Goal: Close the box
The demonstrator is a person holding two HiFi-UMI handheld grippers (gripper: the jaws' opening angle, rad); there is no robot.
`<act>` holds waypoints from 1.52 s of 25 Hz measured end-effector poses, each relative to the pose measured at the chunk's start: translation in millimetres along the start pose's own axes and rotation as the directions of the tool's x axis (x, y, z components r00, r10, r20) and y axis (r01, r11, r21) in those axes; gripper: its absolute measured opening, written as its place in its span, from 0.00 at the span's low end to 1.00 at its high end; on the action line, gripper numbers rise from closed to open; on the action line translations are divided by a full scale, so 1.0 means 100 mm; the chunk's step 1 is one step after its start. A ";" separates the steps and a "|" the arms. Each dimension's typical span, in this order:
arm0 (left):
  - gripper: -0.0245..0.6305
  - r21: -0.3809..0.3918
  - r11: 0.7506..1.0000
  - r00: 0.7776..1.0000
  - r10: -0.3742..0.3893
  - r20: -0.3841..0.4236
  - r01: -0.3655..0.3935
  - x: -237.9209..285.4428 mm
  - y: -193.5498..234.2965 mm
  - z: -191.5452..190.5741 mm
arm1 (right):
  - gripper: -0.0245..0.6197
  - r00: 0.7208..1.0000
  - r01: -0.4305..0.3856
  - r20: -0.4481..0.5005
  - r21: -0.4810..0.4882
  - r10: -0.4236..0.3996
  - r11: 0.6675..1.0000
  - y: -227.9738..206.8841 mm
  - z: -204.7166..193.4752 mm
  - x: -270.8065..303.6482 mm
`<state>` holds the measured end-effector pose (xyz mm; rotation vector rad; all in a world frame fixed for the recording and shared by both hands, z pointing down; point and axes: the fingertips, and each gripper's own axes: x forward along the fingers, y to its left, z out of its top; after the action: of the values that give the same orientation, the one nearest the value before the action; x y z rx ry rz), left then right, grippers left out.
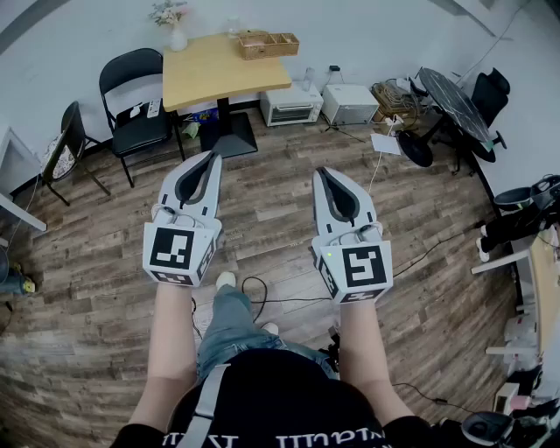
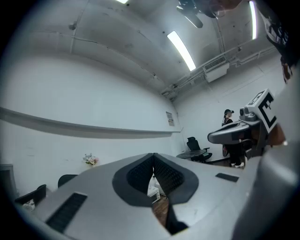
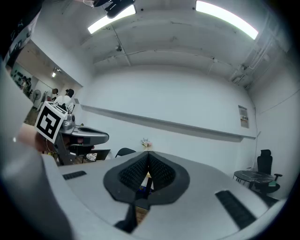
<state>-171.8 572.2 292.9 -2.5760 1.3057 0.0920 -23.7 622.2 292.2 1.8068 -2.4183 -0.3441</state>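
Box (image 1: 269, 44) of pale wood is pictured on the far right corner of a square table (image 1: 219, 74), well apart from both grippers. Its inside looks divided into compartments, and what lies in them is too small to be told. A vase of flowers (image 1: 173, 26) is set at the table's other far corner.

The left gripper (image 1: 214, 156) and right gripper (image 1: 320, 172) are held side by side above the plank floor (image 1: 87, 289). Each is clenched tip to tip, and nothing is gripped between the ribbed pads.

The box is shown by the head view alone, as are a black folding chair (image 1: 136, 92) and a white toaster oven (image 1: 291, 105) under the table's edge.

A ceiling strip light (image 2: 182, 49) and a person in a cap (image 2: 228, 117) by the far wall are shown by the left gripper view. Two people (image 3: 63, 97) at the room's far side are caught in the right gripper view.
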 end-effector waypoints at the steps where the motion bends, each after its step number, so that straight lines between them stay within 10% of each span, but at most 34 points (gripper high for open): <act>1: 0.06 -0.005 1.000 1.000 -0.001 -0.006 0.001 0.01 0.03 -0.01 | 0.06 1.000 0.001 -0.003 0.004 -0.001 1.000 0.00 0.00 0.03; 13: 0.06 -0.010 0.999 0.998 -0.051 -0.025 0.051 0.62 0.81 -0.25 | 0.07 1.000 0.023 -0.011 0.108 -0.022 0.994 0.02 0.02 1.08; 15: 0.06 -0.019 0.998 0.998 -0.058 -0.022 0.058 0.77 0.96 -0.32 | 0.38 1.000 0.009 -0.029 0.143 -0.005 0.990 0.02 -0.04 1.31; 18: 0.06 -0.029 0.997 0.997 -0.072 -0.023 0.071 0.97 1.18 -0.42 | 0.50 0.998 0.016 -0.058 0.145 -0.008 0.989 0.03 -0.11 1.62; 38: 0.06 -0.075 0.994 0.996 -0.078 -0.036 0.075 1.67 2.11 -0.93 | 0.51 0.993 0.057 -0.112 0.123 -0.043 0.991 -0.07 -0.39 2.78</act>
<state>-246.7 298.2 313.6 -2.6992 1.2376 0.0782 -89.0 349.6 313.4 1.8863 -2.3730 -0.0953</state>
